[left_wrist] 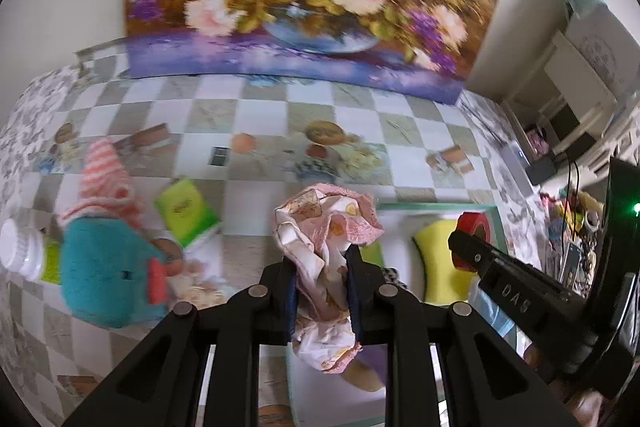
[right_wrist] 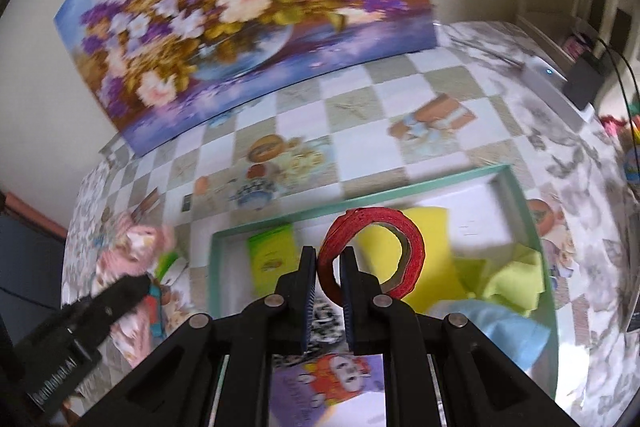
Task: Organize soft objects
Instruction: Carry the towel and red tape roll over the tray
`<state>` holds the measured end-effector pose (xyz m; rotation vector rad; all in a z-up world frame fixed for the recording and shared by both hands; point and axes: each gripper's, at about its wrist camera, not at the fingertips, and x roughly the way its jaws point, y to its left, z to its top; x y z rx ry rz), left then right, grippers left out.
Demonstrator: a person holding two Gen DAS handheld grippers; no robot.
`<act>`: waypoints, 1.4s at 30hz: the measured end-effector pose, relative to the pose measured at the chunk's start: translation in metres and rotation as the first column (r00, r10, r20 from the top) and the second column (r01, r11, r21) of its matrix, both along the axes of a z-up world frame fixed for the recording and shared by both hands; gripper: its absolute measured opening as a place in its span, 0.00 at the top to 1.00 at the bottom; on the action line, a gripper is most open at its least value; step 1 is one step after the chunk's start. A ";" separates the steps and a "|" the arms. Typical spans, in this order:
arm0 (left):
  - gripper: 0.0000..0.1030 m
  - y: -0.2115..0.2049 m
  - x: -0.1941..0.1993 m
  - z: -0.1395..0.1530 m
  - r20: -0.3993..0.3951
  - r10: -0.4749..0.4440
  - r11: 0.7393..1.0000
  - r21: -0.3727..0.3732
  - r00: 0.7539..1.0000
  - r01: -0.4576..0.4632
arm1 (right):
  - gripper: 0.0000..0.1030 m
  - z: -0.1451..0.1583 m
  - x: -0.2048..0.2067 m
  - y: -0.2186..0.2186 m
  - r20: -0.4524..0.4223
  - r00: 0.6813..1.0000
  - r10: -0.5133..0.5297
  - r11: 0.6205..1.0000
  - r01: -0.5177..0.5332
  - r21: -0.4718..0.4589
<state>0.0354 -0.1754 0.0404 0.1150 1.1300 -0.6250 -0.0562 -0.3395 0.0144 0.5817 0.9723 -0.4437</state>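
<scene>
Both hands are loaded, probably so two things reach the teal box (right_wrist: 532, 227) in one trip. The left gripper (left_wrist: 322, 267) is clamped on the pink cloth (left_wrist: 320, 223) beside the box — the right gripper (right_wrist: 328, 267) pinches the red ring's (right_wrist: 372, 251) band above it.

Crumpled pink cloth (left_wrist: 320, 251), red fabric ring (right_wrist: 372, 251), both lifted

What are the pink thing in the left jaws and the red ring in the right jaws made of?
Pink cloth: thin woven fabric, matte and printed; it crumples into soft folds and has a frayed-looking edge. Probably cotton, though blur leaves that open.
Red ring: a roll of tape or ribbon, matte red with a brownish inner core; its oval sag suggests a soft core.
</scene>
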 end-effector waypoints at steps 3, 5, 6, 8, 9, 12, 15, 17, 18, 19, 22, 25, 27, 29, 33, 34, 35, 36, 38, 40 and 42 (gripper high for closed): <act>0.79 -0.015 -0.006 -0.008 -0.014 -0.022 1.000 -0.003 1.000 0.022 | 0.87 -0.003 -0.010 -0.016 -0.004 0.999 -0.038 0.999 0.038 0.004; 0.79 -0.026 -0.011 -0.014 -0.016 -0.042 0.999 0.006 0.999 0.042 | 0.87 -0.005 -0.017 -0.030 -0.005 0.998 -0.069 0.998 0.069 0.008; 0.79 -0.030 -0.013 -0.015 -0.015 -0.054 0.999 0.010 0.998 0.054 | 0.87 -0.005 -0.021 -0.036 -0.003 0.996 -0.084 0.996 0.084 0.015; 0.79 -0.042 -0.018 -0.020 -0.012 -0.082 0.997 0.015 0.997 0.082 | 0.87 -0.008 -0.029 -0.049 0.007 0.993 -0.119 0.992 0.118 0.040; 0.79 -0.047 -0.020 -0.022 -0.010 -0.094 0.995 0.017 0.996 0.094 | 0.87 -0.009 -0.034 -0.055 0.014 0.991 -0.136 0.989 0.135 0.055; 0.79 -0.061 -0.026 -0.030 -0.003 -0.123 0.992 0.018 0.992 0.123 | 0.87 -0.009 -0.042 -0.070 0.037 0.984 -0.173 0.983 0.170 0.070; 0.79 -0.070 -0.029 -0.036 0.010 -0.142 0.990 0.020 0.990 0.141 | 0.87 -0.006 -0.045 -0.079 0.059 0.980 -0.191 0.981 0.188 0.055; 0.79 -0.075 -0.031 -0.042 0.015 -0.152 0.988 0.018 0.988 0.152 | 0.87 -0.008 -0.044 -0.084 0.058 0.979 -0.195 0.980 0.192 0.048; 0.79 -0.077 -0.030 -0.044 0.018 -0.153 0.988 0.017 0.988 0.153 | 0.87 -0.011 -0.043 -0.086 0.053 0.979 -0.198 0.980 0.195 0.048; 0.79 -0.079 -0.030 -0.046 0.020 -0.152 0.988 0.016 0.988 0.151 | 0.87 -0.014 -0.042 -0.088 0.048 0.979 -0.200 0.979 0.197 0.050; 0.79 -0.082 -0.028 -0.051 0.017 -0.146 0.989 -0.003 0.989 0.146 | 0.87 -0.020 -0.038 -0.094 0.047 0.979 -0.200 0.979 0.197 0.058; 0.79 -0.085 -0.028 -0.053 0.036 -0.149 0.989 -0.015 0.988 0.149 | 0.87 -0.021 -0.034 -0.097 0.046 0.981 -0.191 0.981 0.189 0.039; 0.79 -0.089 -0.028 -0.055 0.051 -0.152 0.988 -0.017 0.987 0.153 | 0.87 -0.024 -0.032 -0.099 0.039 0.981 -0.190 0.982 0.189 0.032; 0.79 -0.092 -0.027 -0.058 0.054 -0.153 0.988 -0.020 0.987 0.154 | 0.87 -0.030 -0.030 -0.100 0.023 0.981 -0.191 0.981 0.189 0.043; 0.79 -0.097 -0.024 -0.064 0.042 -0.156 0.988 -0.004 0.987 0.156 | 0.87 -0.041 -0.028 -0.102 -0.028 0.983 -0.184 0.980 0.186 0.072; 0.79 -0.099 -0.025 -0.065 0.041 -0.159 0.987 0.002 0.986 0.159 | 0.87 -0.045 -0.029 -0.102 -0.039 0.982 -0.183 0.978 0.186 0.089; 0.79 -0.100 -0.025 -0.067 0.035 -0.164 0.987 0.010 0.986 0.163 | 0.87 -0.049 -0.029 -0.102 -0.050 0.982 -0.180 0.977 0.185 0.110; 0.79 -0.101 -0.026 -0.069 0.030 -0.167 0.986 0.015 0.986 0.166 | 0.87 -0.052 -0.029 -0.101 -0.059 0.983 -0.176 0.976 0.182 0.118; 0.79 -0.102 -0.026 -0.072 0.016 -0.169 0.985 0.024 0.985 0.169 | 0.87 -0.057 -0.028 -0.100 -0.083 0.982 -0.171 0.976 0.180 0.120; 0.78 -0.103 -0.026 -0.072 0.001 -0.178 0.984 0.028 0.984 0.178 | 0.87 -0.058 -0.028 -0.098 -0.094 0.982 -0.166 0.976 0.177 0.123; 0.62 -0.102 -0.026 -0.068 -0.008 -0.175 0.984 0.024 0.985 0.175 | 0.86 -0.055 -0.028 -0.098 -0.103 0.981 -0.166 0.977 0.178 0.116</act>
